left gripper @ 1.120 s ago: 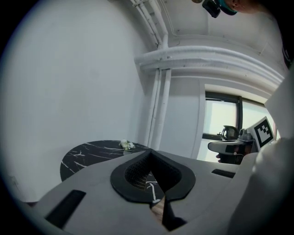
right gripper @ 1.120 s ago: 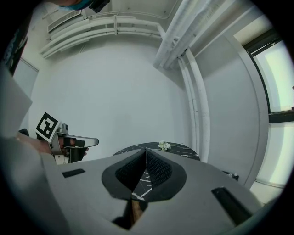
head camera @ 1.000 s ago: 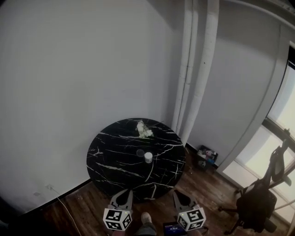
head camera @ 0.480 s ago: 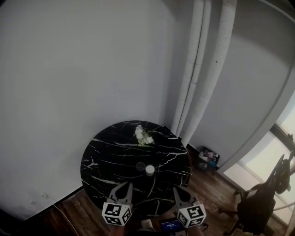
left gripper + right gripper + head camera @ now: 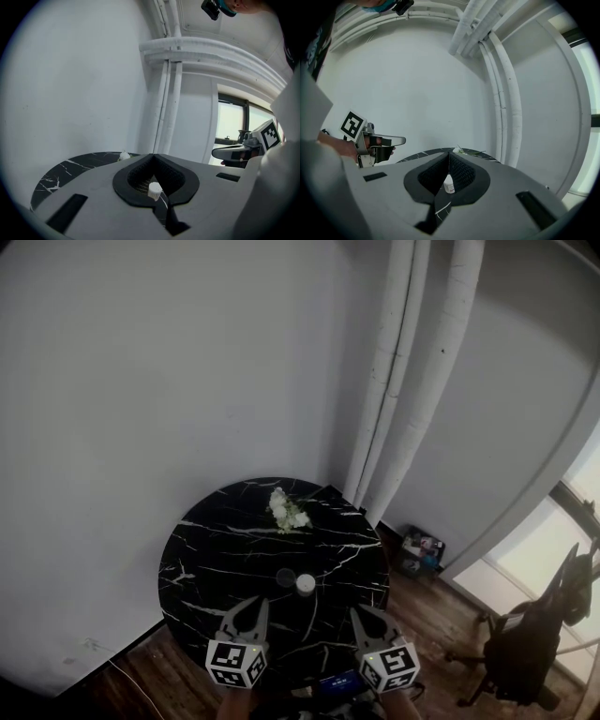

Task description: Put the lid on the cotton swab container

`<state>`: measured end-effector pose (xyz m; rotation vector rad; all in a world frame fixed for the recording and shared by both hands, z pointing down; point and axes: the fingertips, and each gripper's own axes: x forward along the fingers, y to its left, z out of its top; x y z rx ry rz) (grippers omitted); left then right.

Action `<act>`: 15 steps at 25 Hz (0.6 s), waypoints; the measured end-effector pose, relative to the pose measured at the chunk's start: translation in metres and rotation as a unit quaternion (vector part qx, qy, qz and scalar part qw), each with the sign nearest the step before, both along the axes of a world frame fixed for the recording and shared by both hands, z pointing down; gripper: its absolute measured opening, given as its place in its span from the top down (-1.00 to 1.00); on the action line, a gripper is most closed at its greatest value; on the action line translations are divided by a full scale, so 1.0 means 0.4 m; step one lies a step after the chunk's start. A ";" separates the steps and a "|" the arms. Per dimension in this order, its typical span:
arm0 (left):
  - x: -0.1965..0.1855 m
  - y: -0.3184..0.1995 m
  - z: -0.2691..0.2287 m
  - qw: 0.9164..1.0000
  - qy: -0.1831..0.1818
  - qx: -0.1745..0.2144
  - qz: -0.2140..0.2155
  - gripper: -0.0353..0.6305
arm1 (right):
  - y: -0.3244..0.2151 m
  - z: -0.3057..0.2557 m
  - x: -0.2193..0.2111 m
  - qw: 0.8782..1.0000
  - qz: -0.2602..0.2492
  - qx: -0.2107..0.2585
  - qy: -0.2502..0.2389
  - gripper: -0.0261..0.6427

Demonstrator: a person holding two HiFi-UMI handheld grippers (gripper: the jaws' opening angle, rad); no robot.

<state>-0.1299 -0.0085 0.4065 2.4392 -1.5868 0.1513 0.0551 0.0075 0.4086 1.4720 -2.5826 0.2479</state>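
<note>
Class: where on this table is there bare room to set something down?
Bare: left half of the table, from rim to lid; also right of the cotton swab container. Crowded: centre, lid beside container, and flowers at the far edge.

From the head we look steeply down from high and well back, so the round black table (image 5: 216, 549) sits small, with the left gripper (image 5: 254, 600) and right gripper (image 5: 357, 611) at the bottom edge. Each gripper camera rides low just behind its own jaws, facing along them over the table toward the white pipes (image 5: 169, 103). All three views share the tabletop and the small white container (image 5: 304, 584); each gripper view catches the other gripper at its side.
</note>
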 end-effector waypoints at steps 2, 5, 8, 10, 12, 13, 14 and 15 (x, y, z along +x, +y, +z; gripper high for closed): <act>-0.001 -0.005 -0.003 1.000 -0.003 -0.001 0.003 0.85 | -0.004 0.000 0.000 1.000 0.003 -0.001 -0.001 0.87; -0.007 -0.011 -0.007 1.000 -0.006 0.000 0.003 0.85 | -0.010 -0.001 -0.009 1.000 0.000 -0.001 -0.003 0.87; -0.009 -0.018 -0.003 1.000 -0.005 -0.001 0.001 0.85 | -0.013 0.001 -0.016 1.000 -0.004 0.000 -0.004 0.87; -0.008 -0.022 0.003 1.000 -0.007 -0.002 -0.001 0.85 | -0.013 0.006 -0.015 1.000 -0.006 -0.001 -0.004 0.87; -0.010 -0.031 0.006 1.000 -0.009 -0.002 -0.005 0.85 | -0.020 0.014 -0.012 1.000 -0.007 -0.004 -0.008 0.87; -0.012 -0.035 0.006 1.000 -0.011 -0.002 -0.007 0.85 | -0.026 0.017 -0.012 1.000 -0.008 -0.005 -0.009 0.87; -0.014 -0.040 0.005 1.000 -0.012 -0.001 -0.009 0.85 | -0.031 0.020 -0.011 1.000 -0.008 -0.007 -0.011 0.87; -0.017 -0.044 0.004 1.000 -0.013 -0.001 -0.010 0.85 | -0.036 0.021 -0.011 1.000 -0.009 -0.008 -0.011 0.87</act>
